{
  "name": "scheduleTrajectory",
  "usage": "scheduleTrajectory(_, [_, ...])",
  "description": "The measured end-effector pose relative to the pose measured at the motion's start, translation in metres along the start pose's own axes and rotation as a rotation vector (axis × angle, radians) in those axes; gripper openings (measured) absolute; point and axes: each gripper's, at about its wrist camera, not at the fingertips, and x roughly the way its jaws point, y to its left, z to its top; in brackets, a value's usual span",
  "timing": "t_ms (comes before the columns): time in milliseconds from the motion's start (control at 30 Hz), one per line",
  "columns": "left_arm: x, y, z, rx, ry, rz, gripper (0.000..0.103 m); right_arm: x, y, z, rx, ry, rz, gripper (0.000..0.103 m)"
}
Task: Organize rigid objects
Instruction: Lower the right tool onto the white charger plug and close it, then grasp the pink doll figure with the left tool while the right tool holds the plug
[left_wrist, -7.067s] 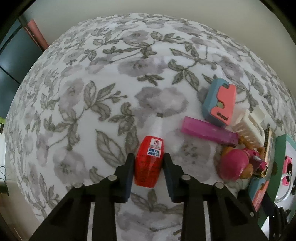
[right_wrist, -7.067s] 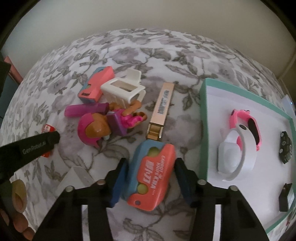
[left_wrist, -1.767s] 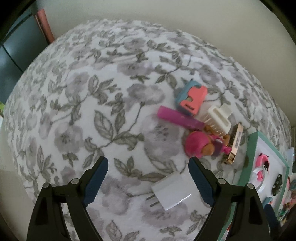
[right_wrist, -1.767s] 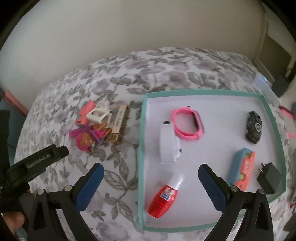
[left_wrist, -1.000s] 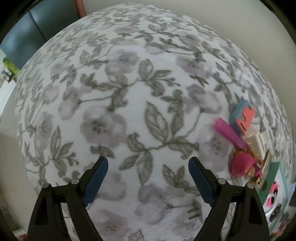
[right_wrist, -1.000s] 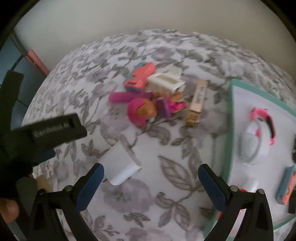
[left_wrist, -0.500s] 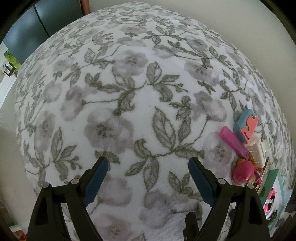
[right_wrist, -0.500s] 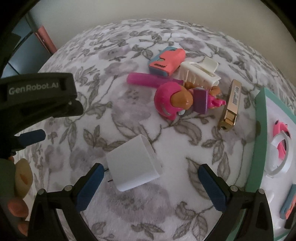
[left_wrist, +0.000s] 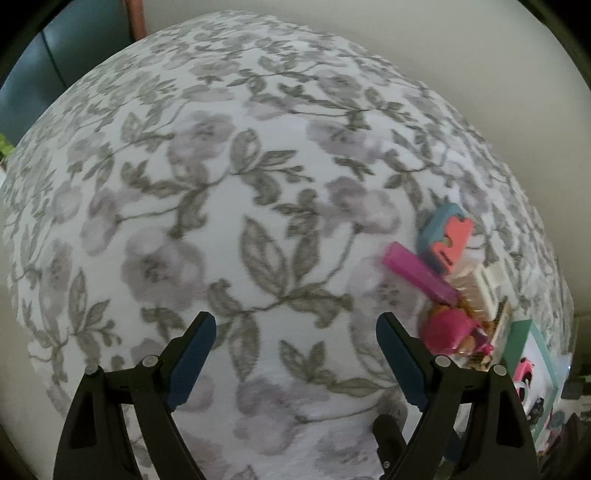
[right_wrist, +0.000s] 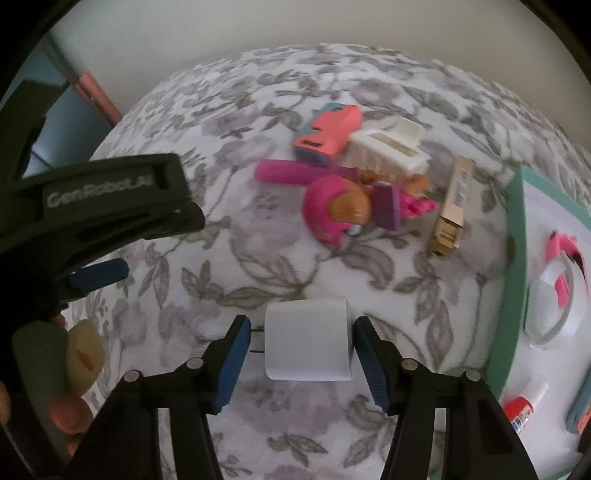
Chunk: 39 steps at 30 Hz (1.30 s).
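The right gripper (right_wrist: 301, 341) points steeply down at a white charger (right_wrist: 307, 339) lying on the flowered cloth (right_wrist: 229, 206). Its jaws have just been closing, and the charger sits between them: the right pad is at the charger's side, while a narrow gap, crossed by the plug's thin prongs, remains at the left pad, so the jaws are not yet clamped on it.

The left gripper (left_wrist: 295, 354) hangs over a bare stretch of the cloth with its jaws spread wide and nothing between them.

Farther along the cloth, toward the wall edge, lies a small heap: a pink and blue case (right_wrist: 328, 133), a white comb (right_wrist: 391, 149), a magenta stick (right_wrist: 295, 171), a pink toy figure (right_wrist: 347, 208) and a gold bar (right_wrist: 452, 206).

At the cloth's right edge stands a green-rimmed tray (right_wrist: 511, 258). It holds a white band (right_wrist: 554, 302) with a pink band (right_wrist: 563, 258) against it, and a red glue bottle (right_wrist: 522, 410) near its front corner.
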Motion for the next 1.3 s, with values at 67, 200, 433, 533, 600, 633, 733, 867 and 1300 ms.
scheduleTrajectory(67, [0.001, -0.005, 0.001, 0.013, -0.002, -0.024, 0.089, -0.003, -0.009, 0.0, 0.032, -0.001, 0.002, 0.061])
scheduleTrajectory(200, [0.007, -0.019, 0.002, 0.041, 0.0, -0.07, 0.089, -0.009, -0.029, 0.001, 0.109, -0.011, 0.014, 0.052])
scheduleTrajectory(433, [0.011, -0.044, 0.001, 0.111, -0.004, -0.137, 0.089, -0.01, -0.039, 0.001, 0.146, -0.012, 0.027, 0.052])
scheduleTrajectory(533, [0.01, -0.052, 0.003, 0.13, -0.009, -0.159, 0.089, -0.014, -0.049, 0.0, 0.174, -0.013, 0.019, 0.052])
scheduleTrajectory(600, [0.009, -0.058, 0.004, 0.144, -0.016, -0.174, 0.089, -0.019, -0.059, -0.005, 0.199, -0.016, 0.008, 0.052])
scheduleTrajectory(633, [0.009, -0.061, 0.004, 0.153, -0.018, -0.181, 0.089, -0.022, -0.064, -0.006, 0.216, -0.023, 0.013, 0.052])
scheduleTrajectory(733, [0.007, -0.072, 0.003, 0.194, -0.023, -0.202, 0.086, -0.026, -0.073, -0.007, 0.254, -0.033, 0.043, 0.052])
scheduleTrajectory(867, [0.009, -0.088, -0.003, 0.271, -0.018, -0.21, 0.073, -0.029, -0.078, -0.006, 0.259, -0.038, 0.043, 0.052])
scheduleTrajectory(1300, [0.011, -0.104, -0.016, 0.344, 0.006, -0.299, 0.044, -0.027, -0.079, -0.003, 0.27, -0.042, 0.059, 0.052])
